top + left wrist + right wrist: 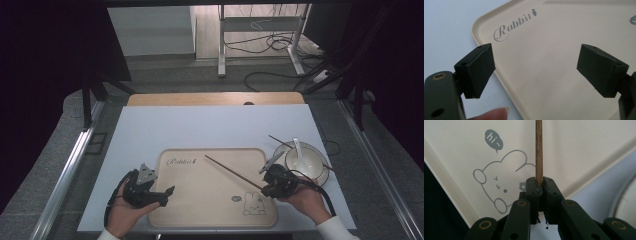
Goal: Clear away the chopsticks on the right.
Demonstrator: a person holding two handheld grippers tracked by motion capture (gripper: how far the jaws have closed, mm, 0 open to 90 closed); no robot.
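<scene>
Two grippers over the tray (215, 200)
Right gripper (539, 185) fingers clamp one chopstick (538, 150) slanting above the tray; left gripper (535, 71) fingers spread wide, empty, at the tray's left edge

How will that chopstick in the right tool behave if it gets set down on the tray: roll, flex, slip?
The chopstick looks like thin, straight wood, so probably stiff and light. The right tool pinches it at one end only, so the long free length may pivot or slip. It appears round and the tray smooth, so it would likely roll until it meets the raised rim.
</scene>
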